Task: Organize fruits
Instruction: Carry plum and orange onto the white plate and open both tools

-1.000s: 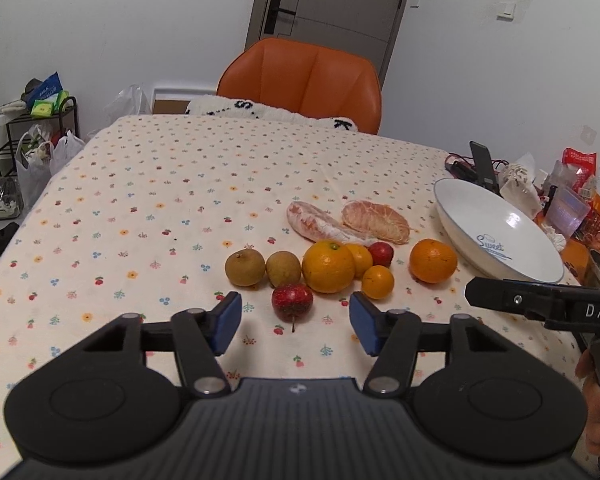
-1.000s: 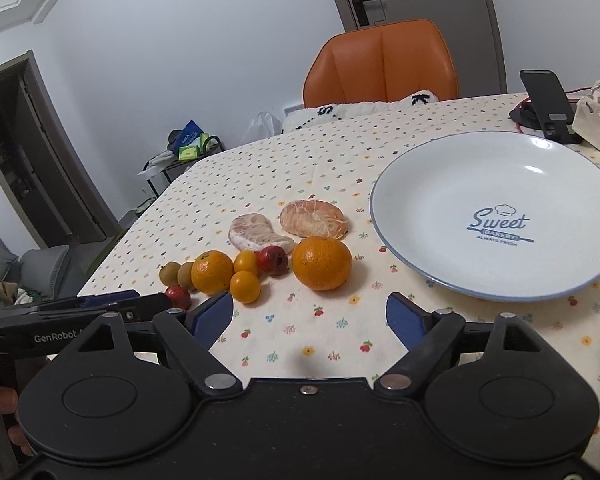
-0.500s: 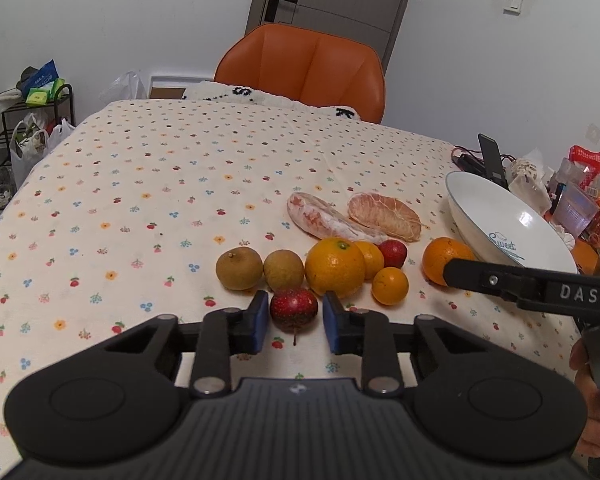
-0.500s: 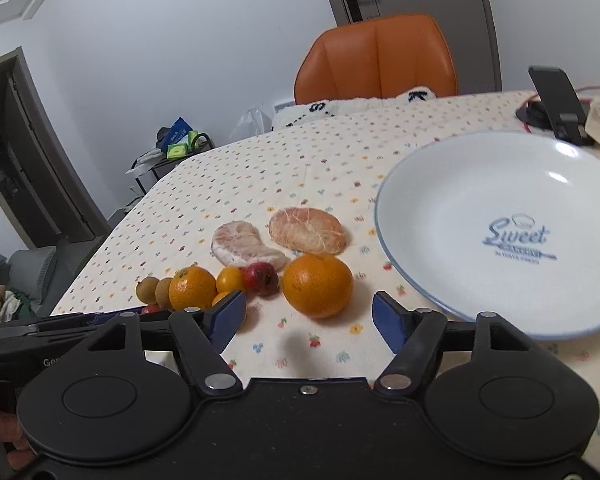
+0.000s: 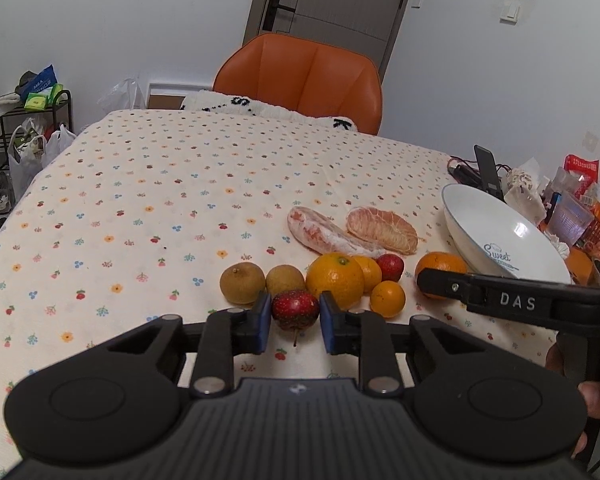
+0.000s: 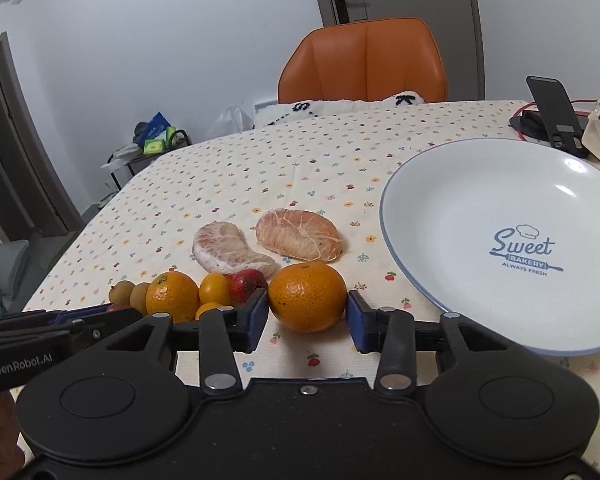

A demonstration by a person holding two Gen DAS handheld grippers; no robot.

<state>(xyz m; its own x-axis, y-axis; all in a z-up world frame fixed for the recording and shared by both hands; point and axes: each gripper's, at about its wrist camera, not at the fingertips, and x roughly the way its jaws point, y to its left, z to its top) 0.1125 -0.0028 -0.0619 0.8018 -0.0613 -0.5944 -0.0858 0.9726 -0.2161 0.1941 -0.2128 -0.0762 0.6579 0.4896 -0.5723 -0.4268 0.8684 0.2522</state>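
Note:
A small dark-red fruit (image 5: pixel 295 309) sits on the flowered tablecloth, and my left gripper (image 5: pixel 294 320) is shut on it, a blue pad against each side. Behind it lie two brown fruits (image 5: pixel 242 283), a large orange (image 5: pixel 334 280) and two small oranges (image 5: pixel 387 298). Further right, a mandarin (image 6: pixel 307 297) rests on the cloth with my right gripper (image 6: pixel 307 318) shut on it. Two peeled pomelo pieces (image 6: pixel 298 234) lie behind the fruit row. The white "Sweet Bakery" plate (image 6: pixel 500 184) holds no fruit and stands right of the mandarin.
An orange chair (image 5: pixel 304 80) stands at the table's far side. A phone stand (image 6: pixel 552 112), cables and snack packets (image 5: pixel 580 200) crowd the right edge beyond the plate. A shelf with bags (image 5: pixel 24 128) stands off the table to the left. A hand (image 5: pixel 592 400) holds the right gripper.
Both grippers moved forward and down to the fruit. The left jaws narrowed onto the red fruit, and the right jaws narrowed onto the mandarin.

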